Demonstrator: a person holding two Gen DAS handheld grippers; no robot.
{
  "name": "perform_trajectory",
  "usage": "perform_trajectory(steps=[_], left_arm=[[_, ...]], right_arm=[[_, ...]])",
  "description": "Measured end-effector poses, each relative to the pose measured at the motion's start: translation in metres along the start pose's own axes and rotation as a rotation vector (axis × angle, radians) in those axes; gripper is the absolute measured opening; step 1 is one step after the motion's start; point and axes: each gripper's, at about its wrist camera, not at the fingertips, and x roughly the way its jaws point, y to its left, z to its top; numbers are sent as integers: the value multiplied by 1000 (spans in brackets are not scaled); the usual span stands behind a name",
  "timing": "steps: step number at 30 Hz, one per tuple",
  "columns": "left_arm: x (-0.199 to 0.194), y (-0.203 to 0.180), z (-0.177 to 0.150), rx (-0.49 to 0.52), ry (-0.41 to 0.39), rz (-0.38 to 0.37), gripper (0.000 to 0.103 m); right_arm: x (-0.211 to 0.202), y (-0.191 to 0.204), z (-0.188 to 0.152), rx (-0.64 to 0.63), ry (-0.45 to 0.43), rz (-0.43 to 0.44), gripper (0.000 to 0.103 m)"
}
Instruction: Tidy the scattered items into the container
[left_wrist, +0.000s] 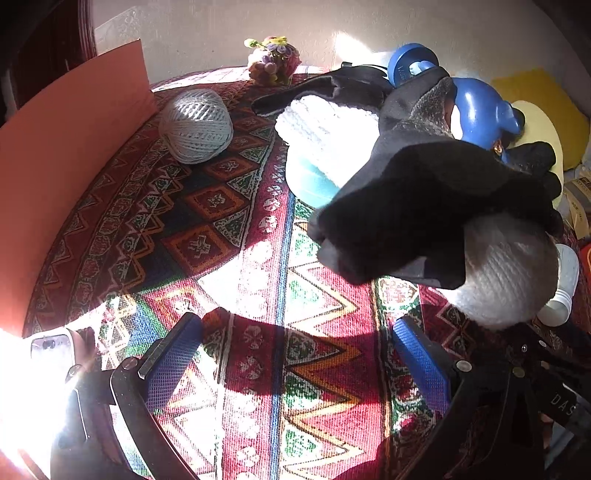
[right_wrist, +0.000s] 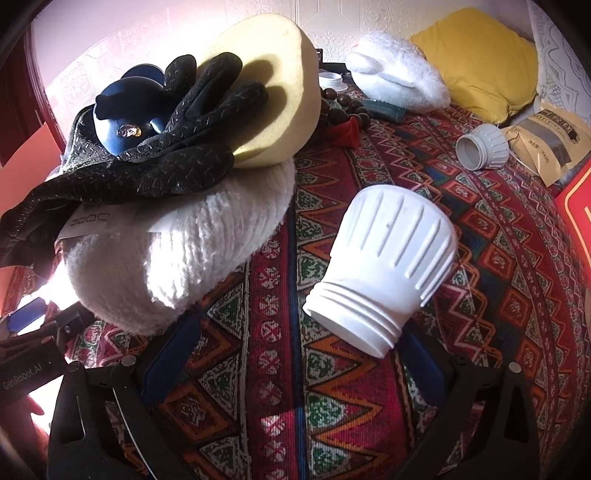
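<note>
A heap stands on the patterned cloth: white knitted rolls, black gloves, a blue dumbbell and a yellow sponge, over a light blue container. A grey twine ball lies left of it. My left gripper is open and empty above bare cloth in front of the heap. My right gripper is open, with a white ribbed cap lying between its fingertips, untouched.
An orange board stands at the left. A crochet flower bunch sits at the back. A second white cap, a paper pouch, brown beads, a white fluffy item, a yellow cushion lie right.
</note>
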Motion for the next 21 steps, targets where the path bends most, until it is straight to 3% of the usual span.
perform_trajectory(steps=[4, 7, 12, 14, 16, 21], left_arm=[[-21, -6, -23, 44, 4, -9, 103], [-44, -5, -30, 19, -46, -19, 103], [-99, -15, -22, 14, -240, -25, 103], [-113, 3, 17, 17, -298, -26, 103], [-111, 21, 17, 25, -319, -56, 103], [-150, 12, 22, 77, -363, -85, 103]], right_arm=[[-13, -7, -5, 58, 37, 48, 102], [-25, -7, -8, 56, 25, 67, 102], [-55, 1, -1, 8, -86, 47, 102], [-72, 5, 2, 9, -143, 59, 102], [-87, 10, 5, 22, -185, 66, 102], [-119, 15, 2, 56, -278, 99, 102]])
